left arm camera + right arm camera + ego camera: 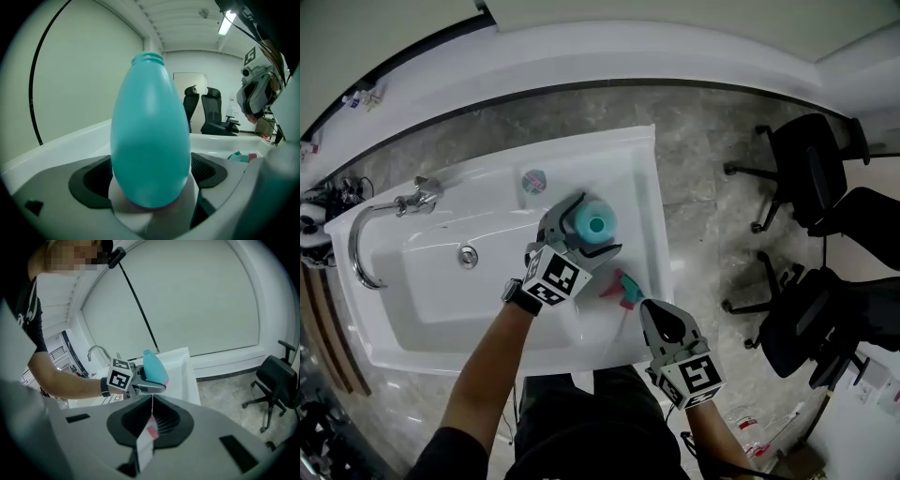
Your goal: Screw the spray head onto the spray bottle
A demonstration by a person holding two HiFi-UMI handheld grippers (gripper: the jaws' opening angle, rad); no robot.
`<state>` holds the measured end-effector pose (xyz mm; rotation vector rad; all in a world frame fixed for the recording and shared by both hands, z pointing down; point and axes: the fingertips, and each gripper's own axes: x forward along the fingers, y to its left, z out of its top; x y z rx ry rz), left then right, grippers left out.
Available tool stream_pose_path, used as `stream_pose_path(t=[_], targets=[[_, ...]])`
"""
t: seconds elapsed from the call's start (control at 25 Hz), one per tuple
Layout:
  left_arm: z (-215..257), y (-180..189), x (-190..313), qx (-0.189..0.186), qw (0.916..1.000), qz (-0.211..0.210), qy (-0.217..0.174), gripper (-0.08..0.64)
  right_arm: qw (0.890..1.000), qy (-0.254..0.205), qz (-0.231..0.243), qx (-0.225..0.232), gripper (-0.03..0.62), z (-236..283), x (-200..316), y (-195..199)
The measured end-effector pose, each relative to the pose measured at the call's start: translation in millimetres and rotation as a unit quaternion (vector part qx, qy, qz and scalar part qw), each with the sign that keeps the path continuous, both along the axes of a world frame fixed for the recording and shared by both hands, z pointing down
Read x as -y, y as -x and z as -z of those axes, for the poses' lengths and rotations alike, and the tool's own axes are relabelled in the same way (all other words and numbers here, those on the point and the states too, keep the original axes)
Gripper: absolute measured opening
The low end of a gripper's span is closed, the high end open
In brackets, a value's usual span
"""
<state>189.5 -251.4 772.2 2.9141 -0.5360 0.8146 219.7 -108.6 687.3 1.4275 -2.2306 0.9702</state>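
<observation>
Fingers (89,183) of left gripper (592,225) spread wide, clear of smooth egg-shaped teal bottle (150,140) between them, right gripper (644,304) pinching pink-teal spray head (623,291)

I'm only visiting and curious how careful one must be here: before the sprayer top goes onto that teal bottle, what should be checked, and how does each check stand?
1. Bottle upright, with its neck bare and open: ok.
2. Left gripper firm on the bottle: not ok. Its jaws stand wide on either side of it and no clamp is visible.
3. Spray head within reach, lying on the flat edge of the sink: ok.
4. Right gripper holding the spray head: cannot tell. Its jaws are shut and its tip is right beside the head.
5. Nothing lying over the bottle's mouth: ok.
</observation>
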Motion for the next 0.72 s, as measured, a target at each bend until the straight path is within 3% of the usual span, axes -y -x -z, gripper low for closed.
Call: stream_pose_path(t=[0.16,0.32,0.44,0.56,0.72], targets=[[3.5,-3.4,7.7,0.007,0.9998,-0.001,-0.019,0.515,0.999,0.025,0.005,-0.036,-0.006,-21.7,6.6,-6.2],[0.8,-12.4,9.8,0.044,0.998,-0.023,-0.039,0.522,0.992,0.056,0.059,-0.095,-0.005,-43.7,12.8,0.6],[-5.1,-11.2,11.2,0.06,0.997,-0.024,-0.044,0.515,0.982,0.072,0.109,-0.135,0.063,-55.0,13.0,10.3],[-8.7,-8.6,11.3,0.056,0.9975,-0.024,-0.035,0.453,0.971,0.091,0.144,-0.17,0.1,-67.6,13.8,17.9],[-8.5,-8.6,12.4,0.053,0.9978,-0.028,-0.029,0.445,0.96,0.119,0.169,-0.189,0.138,-81.2,11.8,24.0]])
